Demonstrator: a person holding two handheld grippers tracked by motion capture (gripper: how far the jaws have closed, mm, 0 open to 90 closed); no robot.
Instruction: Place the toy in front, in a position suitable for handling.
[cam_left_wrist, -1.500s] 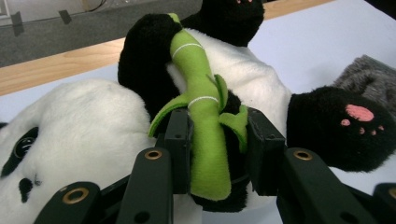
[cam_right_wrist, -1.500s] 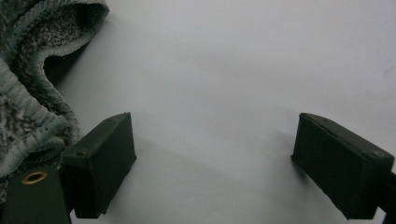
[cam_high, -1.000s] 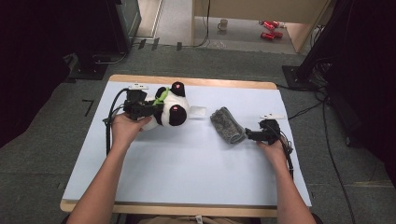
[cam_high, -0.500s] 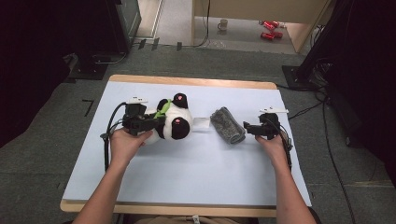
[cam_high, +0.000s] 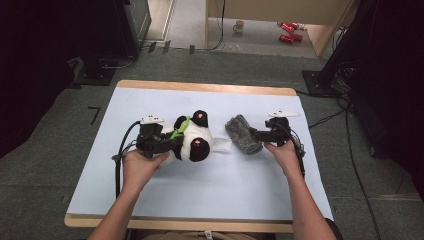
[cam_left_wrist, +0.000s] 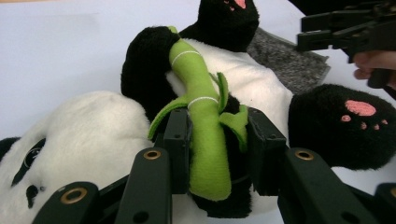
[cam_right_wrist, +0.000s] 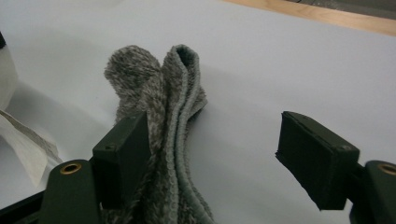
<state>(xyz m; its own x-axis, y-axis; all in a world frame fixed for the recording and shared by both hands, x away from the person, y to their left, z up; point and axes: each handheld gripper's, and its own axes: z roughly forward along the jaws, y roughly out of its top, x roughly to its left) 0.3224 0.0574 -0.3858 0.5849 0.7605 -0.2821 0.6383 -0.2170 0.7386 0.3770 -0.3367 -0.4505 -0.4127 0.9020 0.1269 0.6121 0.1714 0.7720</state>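
A black-and-white panda plush (cam_high: 192, 142) lies on its back on the pale blue mat (cam_high: 210, 195), left of centre. My left gripper (cam_high: 167, 144) comes at it from the left and is shut on the green bamboo stalk (cam_left_wrist: 205, 140) and the black arm beneath it. Right of the panda lies a grey fuzzy sock (cam_high: 242, 134). My right gripper (cam_high: 255, 134) reaches it from the right. In the right gripper view the sock (cam_right_wrist: 173, 93) rests against the left pad while the right pad stands well apart. These jaws have just been closing; the right gripper (cam_right_wrist: 219, 156) is open, with the sock's edge between the pads.
A white paper tag (cam_high: 222, 145) sticks out of the panda toward the sock. The wooden table edge (cam_high: 200, 86) frames the mat at the back. On the floor beyond stand a mug (cam_high: 240, 25), red objects (cam_high: 286, 31) and a black stand (cam_high: 100, 65).
My left hand has pulled the panda nearer and slightly right. My right gripper has risen a little and shifted left onto the sock's end, and its jaws have narrowed.
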